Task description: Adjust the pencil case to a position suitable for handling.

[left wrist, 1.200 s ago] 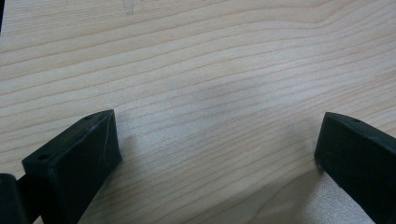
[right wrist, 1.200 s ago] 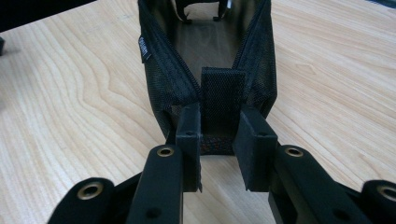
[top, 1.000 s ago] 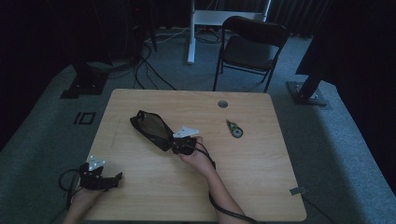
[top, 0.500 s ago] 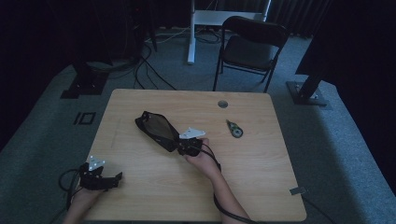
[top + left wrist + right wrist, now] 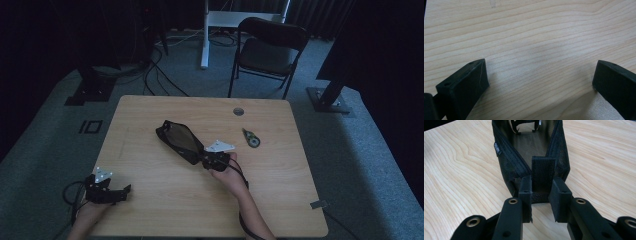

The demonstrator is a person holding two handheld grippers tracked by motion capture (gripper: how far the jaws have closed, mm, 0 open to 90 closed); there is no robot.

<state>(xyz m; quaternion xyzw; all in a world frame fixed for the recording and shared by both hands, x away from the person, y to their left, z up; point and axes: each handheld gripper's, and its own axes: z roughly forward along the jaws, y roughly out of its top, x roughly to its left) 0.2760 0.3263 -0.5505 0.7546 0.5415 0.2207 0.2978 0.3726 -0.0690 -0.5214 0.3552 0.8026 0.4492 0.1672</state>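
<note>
A black mesh pouch [image 5: 179,140] lies unzipped near the middle of the wooden table [image 5: 280,200], its long axis running toward the far left. My right gripper [image 5: 216,159] sits at its near end, shut on the fabric tab of the pouch [image 5: 531,142]. In the right gripper view the right gripper [image 5: 541,187] pinches that tab between both pads, and the pouch's opening gapes beyond. My left gripper [image 5: 122,192] rests at the table's near left corner. In the left gripper view the left gripper [image 5: 540,82] stands open over bare wood.
A small green and dark dispenser-like object [image 5: 251,139] lies to the right of the pouch. A round cable hole [image 5: 238,111] sits near the far edge. A folding chair [image 5: 270,50] stands beyond the table. Cables trail on the floor at the left.
My right gripper has dragged the pouch a little to the right across the table. The left gripper has stayed where it was.
</note>
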